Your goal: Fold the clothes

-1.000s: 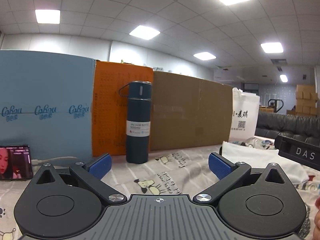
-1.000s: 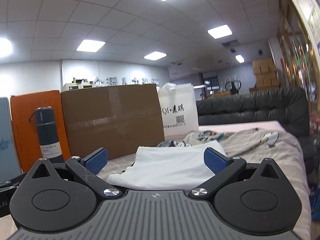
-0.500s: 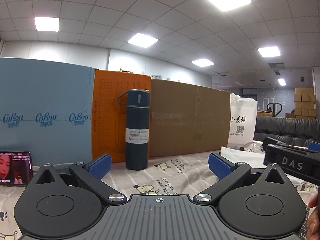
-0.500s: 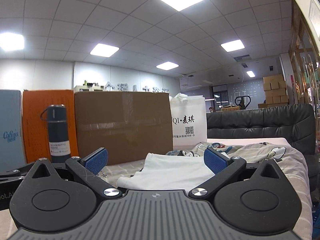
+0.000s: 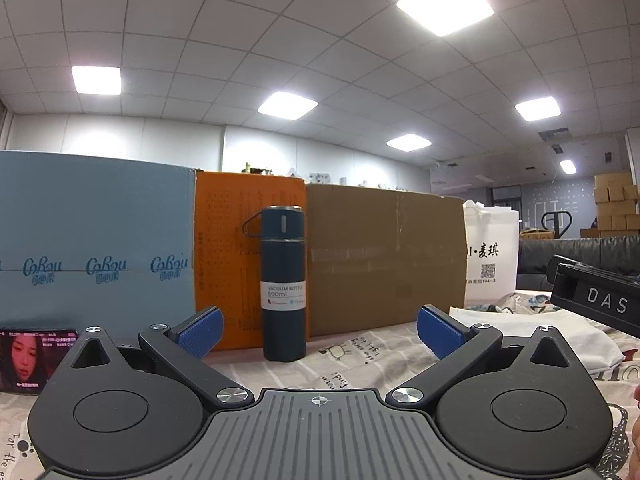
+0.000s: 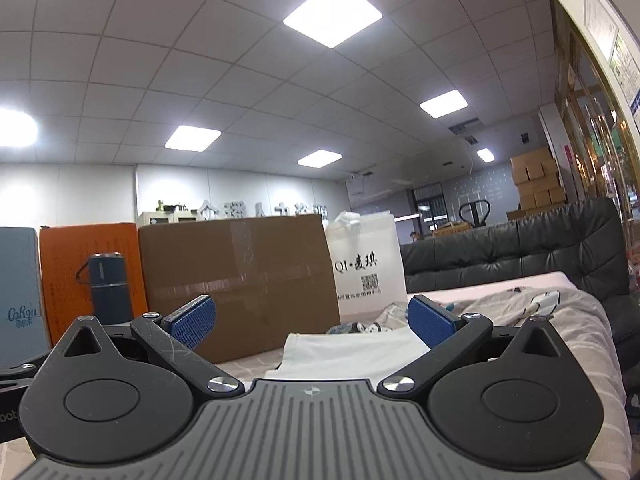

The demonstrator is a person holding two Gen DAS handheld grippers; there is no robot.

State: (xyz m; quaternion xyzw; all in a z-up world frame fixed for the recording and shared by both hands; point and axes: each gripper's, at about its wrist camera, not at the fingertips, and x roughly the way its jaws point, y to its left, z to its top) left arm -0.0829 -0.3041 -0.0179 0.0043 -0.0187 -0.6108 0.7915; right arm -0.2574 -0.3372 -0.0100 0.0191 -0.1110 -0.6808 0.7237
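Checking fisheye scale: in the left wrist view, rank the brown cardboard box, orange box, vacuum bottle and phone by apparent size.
1. brown cardboard box
2. orange box
3. vacuum bottle
4. phone, partly cut off, so unsure.

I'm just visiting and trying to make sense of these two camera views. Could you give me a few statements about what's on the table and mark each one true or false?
1. Both grippers, the left and the right, are open and hold nothing. True.
2. The dark blue bottle lies on its side. False: it stands upright in front of the orange box.
3. A white garment lies on the patterned sheet, just ahead of the right gripper. True.
4. The white bag stands left of the blue box. False: it stands at the right end of the brown cardboard box.
5. A phone with a lit screen sits at the far left. True.
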